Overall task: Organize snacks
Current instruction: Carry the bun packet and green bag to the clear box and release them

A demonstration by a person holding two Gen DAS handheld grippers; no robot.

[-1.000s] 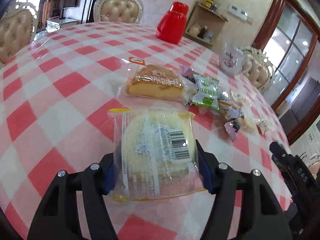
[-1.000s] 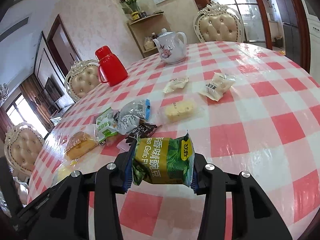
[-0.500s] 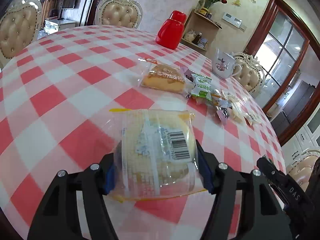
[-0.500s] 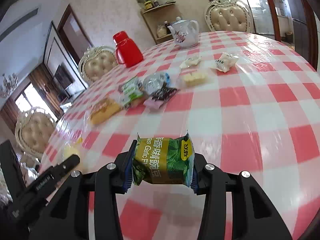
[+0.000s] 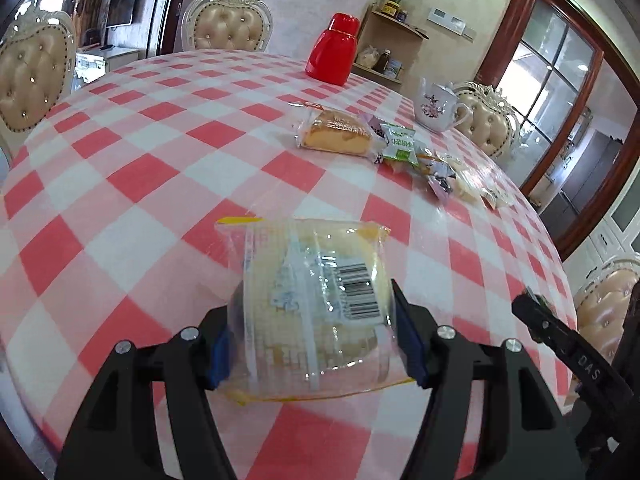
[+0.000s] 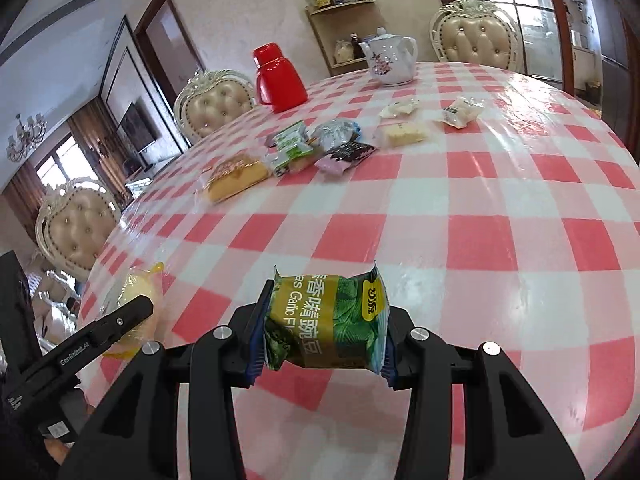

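- The left tool (image 5: 314,344) grips a round pale cake in a clear wrapper (image 5: 316,304) — its blue pads press the packet from both sides, barcode facing up, and the packet is held over the near edge of the bench (image 5: 160,184).
- The right tool (image 6: 322,336) is closed on a green-and-gold bag of garlic peas (image 6: 328,320), pinched at both ends and held above the checked cloth near the front of the bench.
- In the right wrist view the left tool shows at the lower left, with the yellowish cake packet just beyond its fingertip; in the left wrist view the right tool's black finger juts in at the lower right.
- Further out, mid-bench, a wrapped slice of sponge cake (image 5: 336,134) lies flat, and just to its right a cluster of small snacks touches or overlaps: a green-and-white packet (image 5: 398,144), a silvery one (image 6: 334,132) and a dark wrapper with a purple end (image 6: 346,156).
- Beyond that cluster — toward the teapot side — a packet of pale yellow biscuits (image 6: 402,136) sits with two small white packets (image 6: 460,114) near it, each apart from the others.
- At the far side stand a red jug (image 6: 278,78) and a white flowered teapot (image 6: 388,60), well apart.
- Cream padded chairs (image 5: 226,24) ring the bench.
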